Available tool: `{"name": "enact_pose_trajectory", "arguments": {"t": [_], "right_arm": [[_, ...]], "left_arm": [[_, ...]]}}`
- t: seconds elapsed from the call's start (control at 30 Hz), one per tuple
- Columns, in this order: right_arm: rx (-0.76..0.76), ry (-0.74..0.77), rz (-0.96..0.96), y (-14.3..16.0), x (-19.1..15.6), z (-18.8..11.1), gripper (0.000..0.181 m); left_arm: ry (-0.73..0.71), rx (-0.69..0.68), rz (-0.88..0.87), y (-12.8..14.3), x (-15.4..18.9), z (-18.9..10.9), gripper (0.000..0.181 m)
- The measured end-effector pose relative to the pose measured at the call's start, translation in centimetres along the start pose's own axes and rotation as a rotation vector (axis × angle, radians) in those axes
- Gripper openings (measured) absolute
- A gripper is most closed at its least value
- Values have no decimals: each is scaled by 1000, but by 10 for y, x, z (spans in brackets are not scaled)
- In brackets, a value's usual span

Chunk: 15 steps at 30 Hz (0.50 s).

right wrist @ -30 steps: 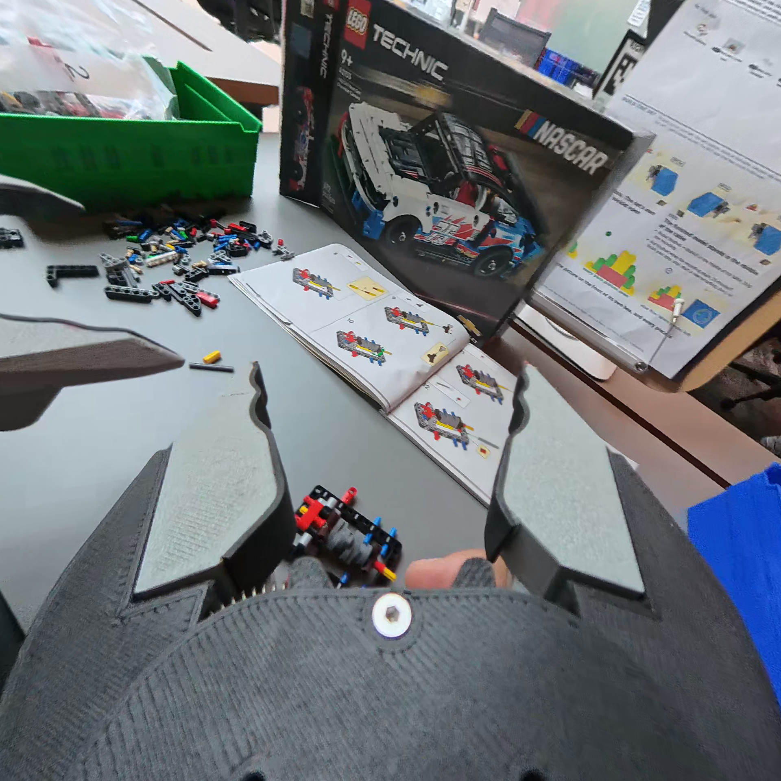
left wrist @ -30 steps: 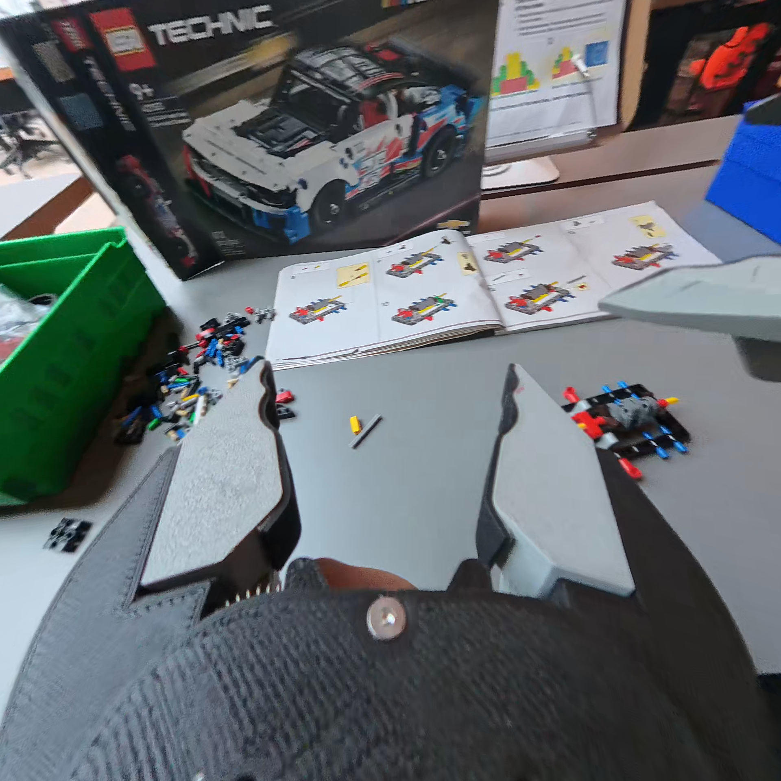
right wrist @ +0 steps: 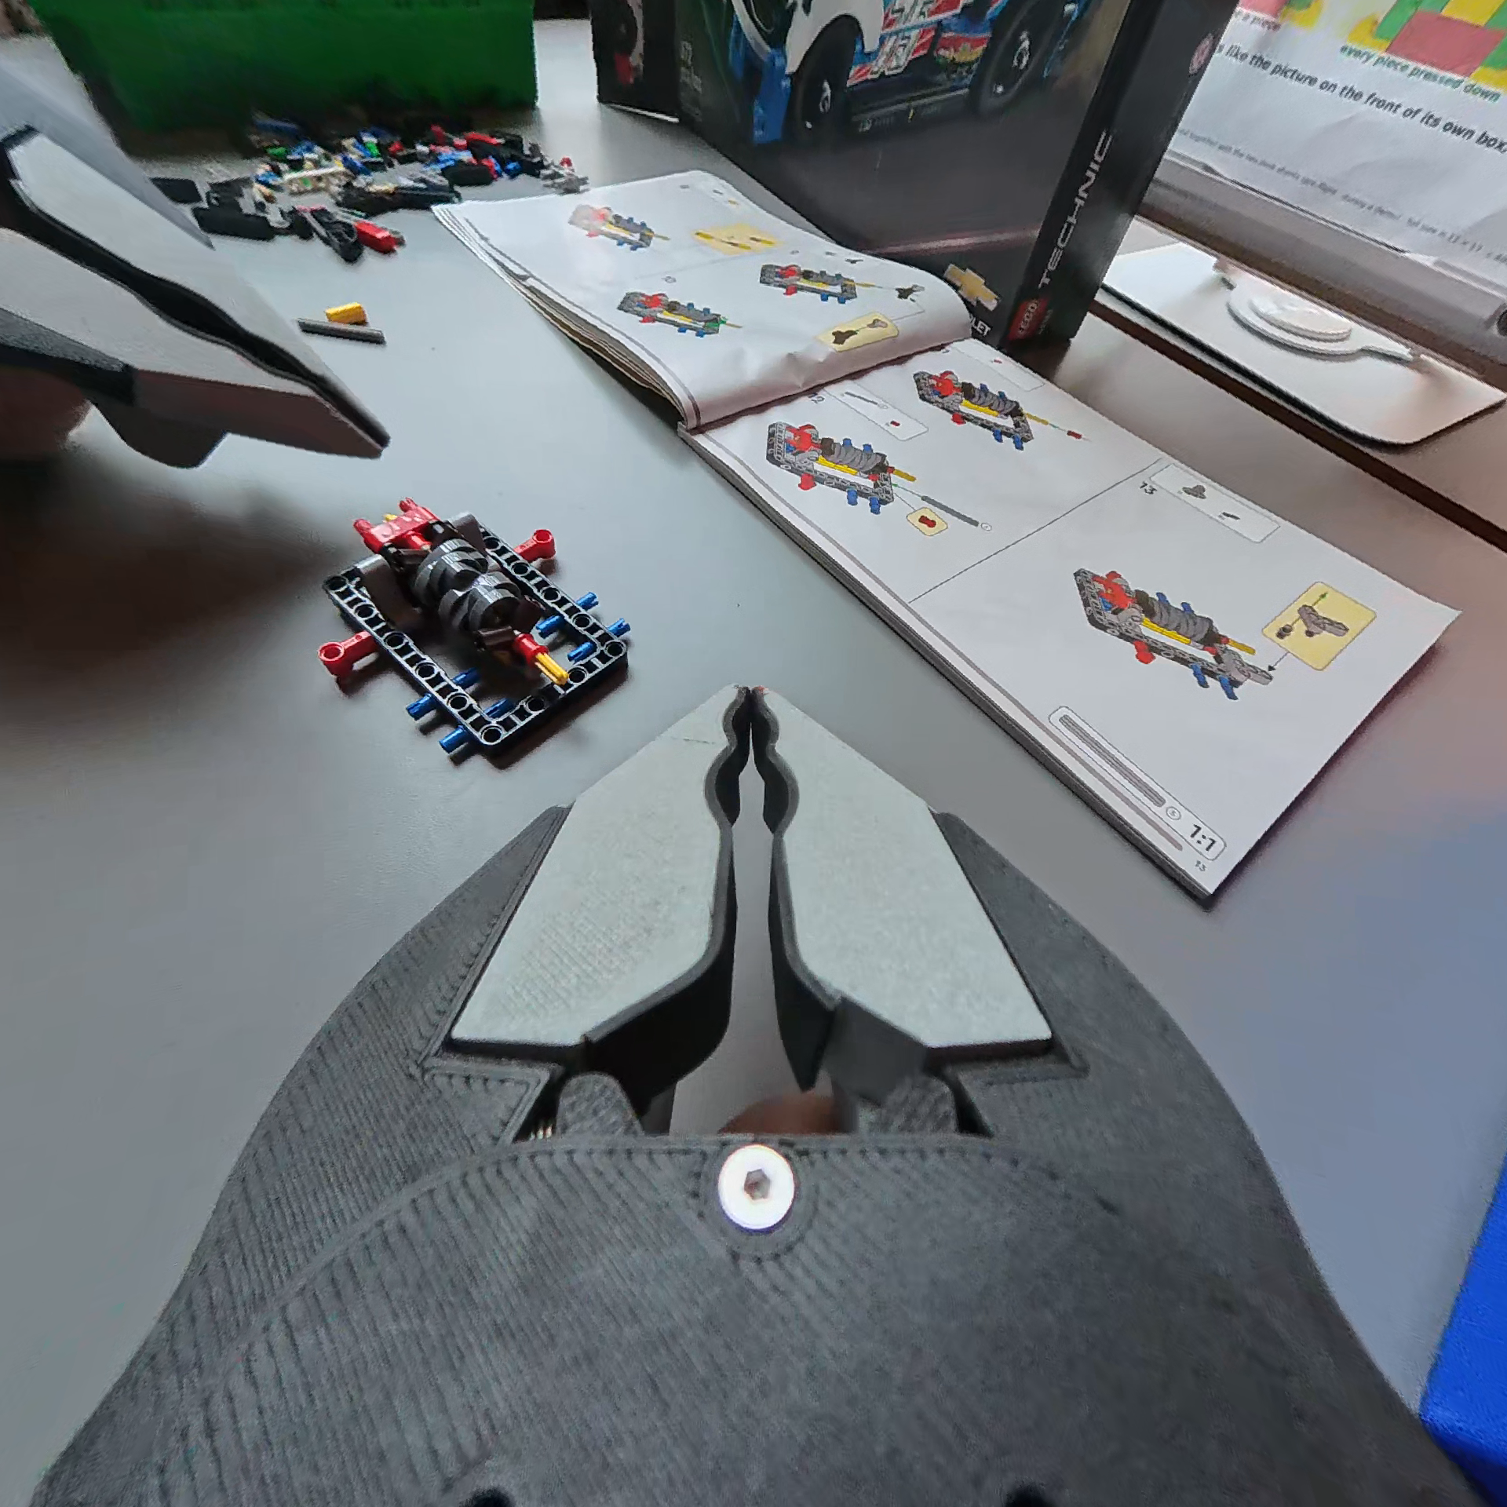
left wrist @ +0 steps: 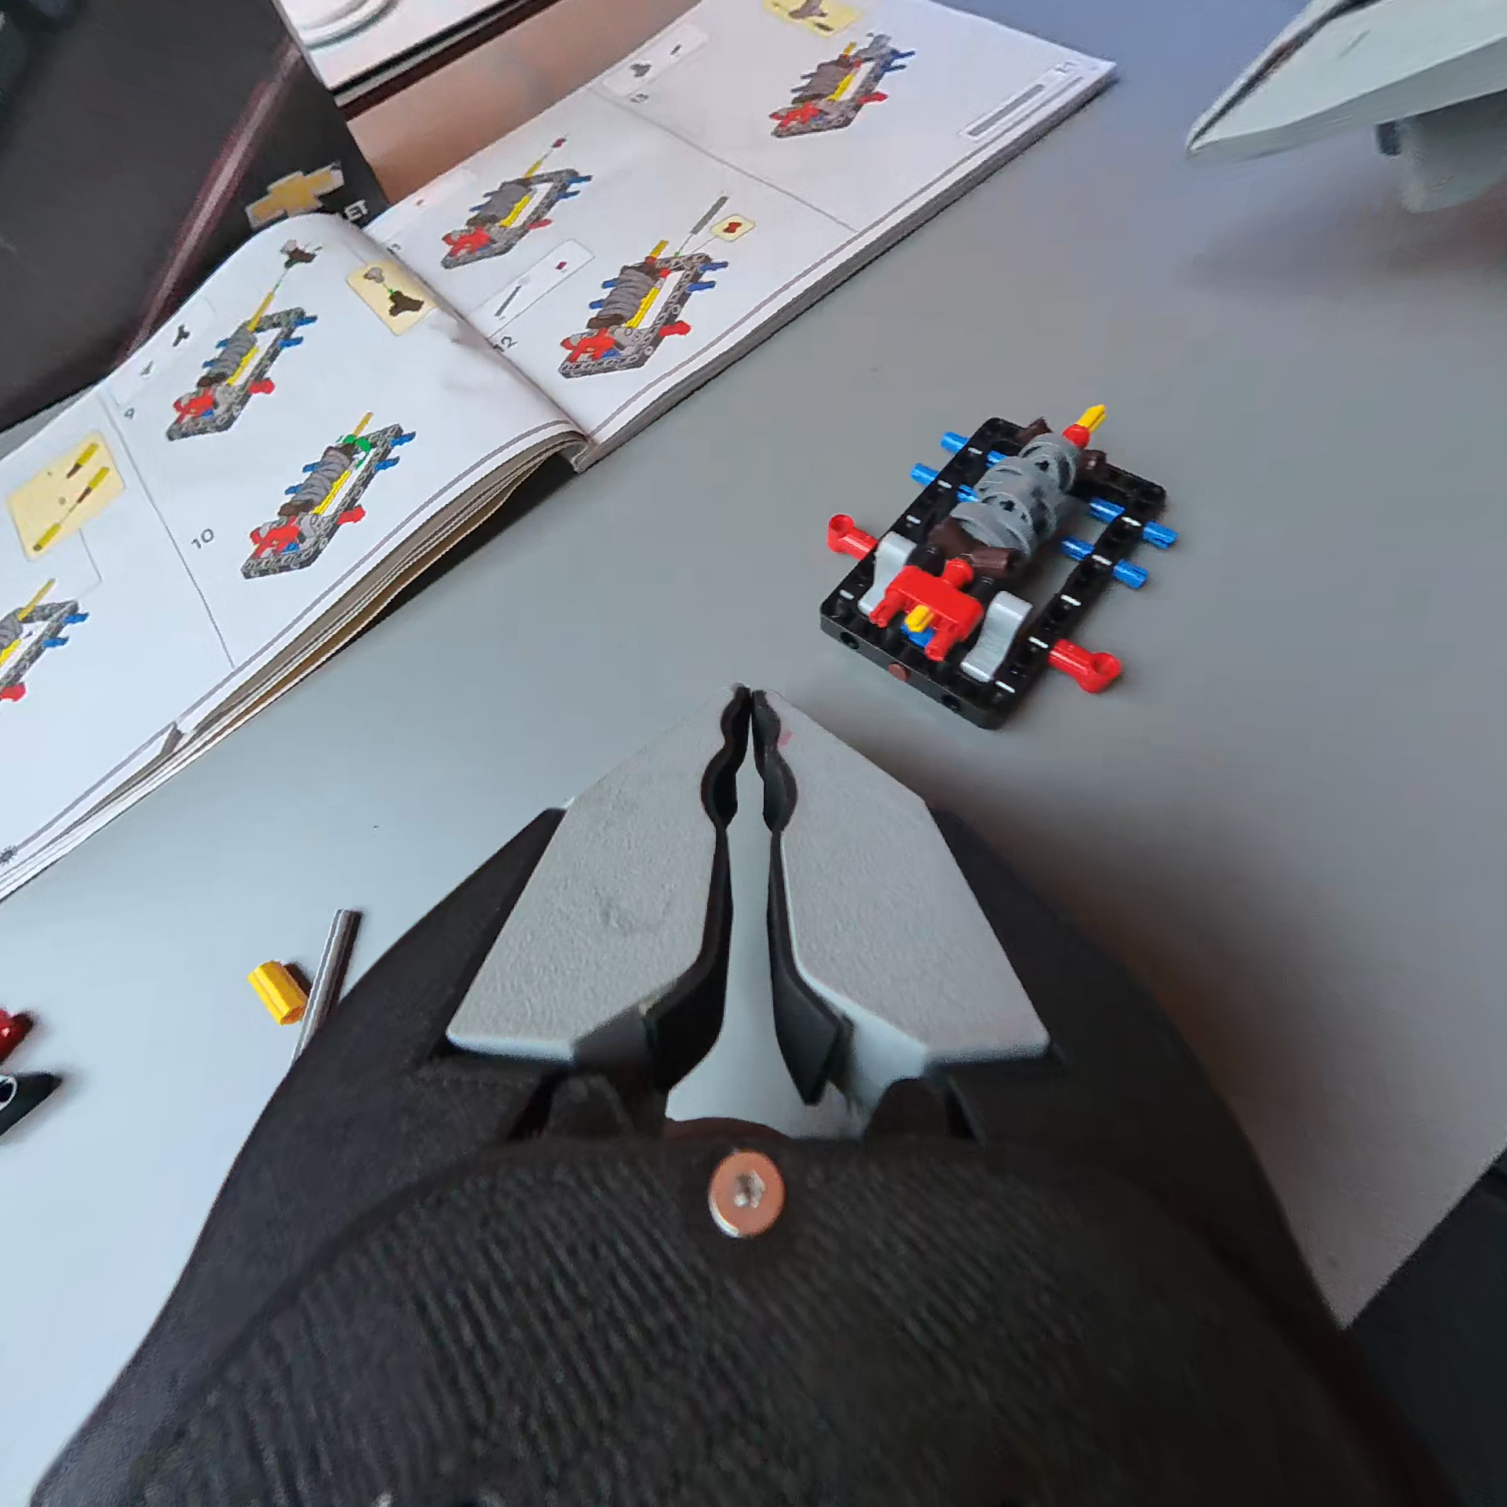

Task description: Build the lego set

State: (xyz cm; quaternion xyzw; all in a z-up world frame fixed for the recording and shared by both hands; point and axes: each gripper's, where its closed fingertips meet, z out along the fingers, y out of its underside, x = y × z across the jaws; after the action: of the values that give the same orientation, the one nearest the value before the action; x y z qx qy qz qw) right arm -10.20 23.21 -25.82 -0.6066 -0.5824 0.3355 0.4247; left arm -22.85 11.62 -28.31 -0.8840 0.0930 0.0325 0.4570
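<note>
The partly built lego assembly is a black frame with a grey core, red parts and blue pins. It lies flat on the grey table, also in the right wrist view. My left gripper is shut, its tips just short of the assembly's near left corner. My right gripper is shut, its tips just right of the assembly. Nothing shows between either pair of fingers. Each gripper shows in the other's view: the right one at top right, the left one at the left.
The open instruction booklet lies behind the assembly. A yellow piece and a grey axle lie apart. A pile of loose pieces, a green bin and the set's box are farther back. The tips of one gripper are about 20 centimeters away from the tips of the other.
Both grippers have gone from wide open to shut. Both have dropped lower and closer to the table, and the left one has swung right toward the assembly.
</note>
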Motion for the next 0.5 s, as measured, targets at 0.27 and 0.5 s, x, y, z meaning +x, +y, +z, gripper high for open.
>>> {"name": "enact_pose_trajectory", "arguments": {"t": [0.27, 0.5], "right_arm": [[114, 8, 32, -13, 3, -12, 0], [251, -10, 209, -28, 13, -23, 0]], "left_arm": [[43, 56, -3, -5, 5, -7, 0], [223, 157, -171, -16, 6, -19, 0]]}}
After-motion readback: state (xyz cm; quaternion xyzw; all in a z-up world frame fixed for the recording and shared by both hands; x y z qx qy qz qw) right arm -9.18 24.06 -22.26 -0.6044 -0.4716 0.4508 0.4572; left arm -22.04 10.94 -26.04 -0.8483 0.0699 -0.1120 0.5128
